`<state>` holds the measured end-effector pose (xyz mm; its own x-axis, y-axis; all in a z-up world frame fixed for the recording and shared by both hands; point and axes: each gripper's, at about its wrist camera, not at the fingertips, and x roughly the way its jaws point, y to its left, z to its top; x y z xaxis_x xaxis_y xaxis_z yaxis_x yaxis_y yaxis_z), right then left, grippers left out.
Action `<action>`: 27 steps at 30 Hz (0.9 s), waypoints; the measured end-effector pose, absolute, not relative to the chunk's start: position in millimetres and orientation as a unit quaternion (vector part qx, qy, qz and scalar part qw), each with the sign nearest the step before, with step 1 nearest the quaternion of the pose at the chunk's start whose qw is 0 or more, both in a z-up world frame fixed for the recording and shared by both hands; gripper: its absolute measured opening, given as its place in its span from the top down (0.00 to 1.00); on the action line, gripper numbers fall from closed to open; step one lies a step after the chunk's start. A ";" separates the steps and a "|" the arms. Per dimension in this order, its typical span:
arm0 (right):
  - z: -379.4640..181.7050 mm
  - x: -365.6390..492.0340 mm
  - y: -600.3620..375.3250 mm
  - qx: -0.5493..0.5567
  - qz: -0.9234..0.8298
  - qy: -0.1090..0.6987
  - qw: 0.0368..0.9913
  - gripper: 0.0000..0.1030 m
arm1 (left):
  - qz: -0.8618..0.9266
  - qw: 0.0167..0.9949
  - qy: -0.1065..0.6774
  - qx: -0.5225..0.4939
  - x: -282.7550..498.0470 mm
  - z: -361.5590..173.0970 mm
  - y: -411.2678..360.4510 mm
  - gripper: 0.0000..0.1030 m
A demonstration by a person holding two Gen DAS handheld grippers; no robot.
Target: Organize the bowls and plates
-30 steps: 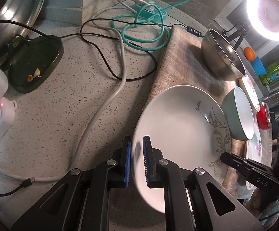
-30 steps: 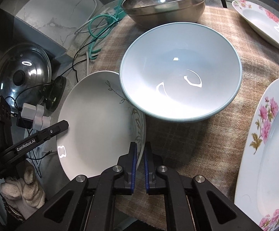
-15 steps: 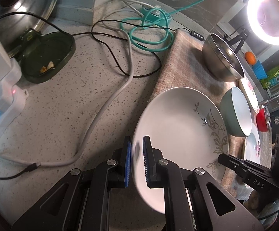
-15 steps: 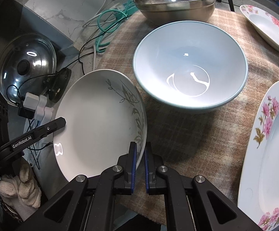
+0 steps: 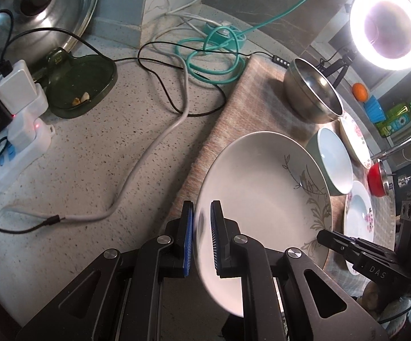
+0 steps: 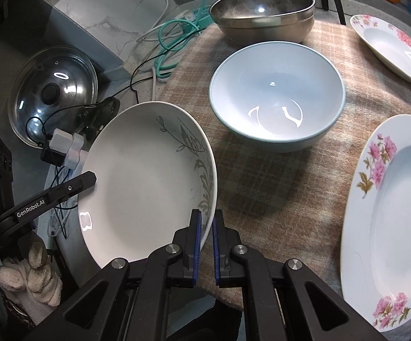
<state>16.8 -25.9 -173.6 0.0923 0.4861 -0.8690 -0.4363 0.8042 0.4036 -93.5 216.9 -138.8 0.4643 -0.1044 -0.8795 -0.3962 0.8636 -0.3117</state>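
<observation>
**Two grippers, one leaf-patterned plate**

Two grippers clamp the same white leaf-patterned plate [image 5: 265, 199] by opposite edges. The left gripper [image 5: 202, 238] has its blue pads [image 5: 187, 241] closed on the plate's left rim, one pad under it and one over it. The right gripper [image 6: 205, 244] pinches the rim on the side that carries the grey leaf print, its jaws nearly together with only the thin edge between them. The plate is tilted and clear of the surface, partly over the speckled counter [image 5: 97, 170] and partly over the edge of the plaid cloth [image 6: 276, 199].

On the cloth, just beyond the held plate, stands a pale blue bowl [image 6: 276, 108], upright and empty. Behind it sits a steel mixing bowl [image 6: 262, 14]. One pink-flowered plate [image 6: 390, 218] lies at the right of the cloth; another flowered plate [image 6: 392, 45] lies farther back on the right.

Left of the cloth, on the counter, are a coil of teal cable [image 5: 216, 56], a grey cable [image 5: 148, 156], a dark green dish [image 5: 80, 82] with a few scraps in it, and a white power strip [image 5: 20, 147] with chargers plugged in. A glass pot lid [image 6: 52, 93] leans at the back. A lit ring light [image 5: 387, 31] stands beyond the steel bowl. A gloved hand [image 6: 32, 281] shows below the left gripper in the right wrist view.
</observation>
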 end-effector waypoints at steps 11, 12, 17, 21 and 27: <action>-156.5 8.9 -57.4 0.023 0.313 0.587 0.747 0.93 | 0.085 0.825 0.501 -0.247 -96.4 -125.8 186.0 0.90; -155.2 8.3 -60.2 0.024 0.313 0.586 0.747 0.93 | 0.085 0.827 0.500 -0.244 -96.4 -123.5 182.1 0.90; -147.0 9.5 -78.1 0.029 0.311 0.582 0.751 0.93 | 0.078 0.832 0.495 -0.236 -94.1 -114.7 164.3 0.90; -142.7 12.7 -93.7 0.035 0.305 0.578 0.756 0.93 | 0.067 0.837 0.492 -0.230 -87.9 -110.0 147.7 0.90; -137.7 19.2 -127.1 0.046 0.289 0.574 0.765 0.93 | 0.047 0.841 0.491 -0.221 -72.4 -105.7 121.2 0.90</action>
<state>19.2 -127.1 -137.7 0.1736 0.4946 -0.8516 -0.3891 0.8288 0.4020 -72.4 121.2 -105.7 0.5127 -0.1378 -0.8475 -0.2970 0.8976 -0.3256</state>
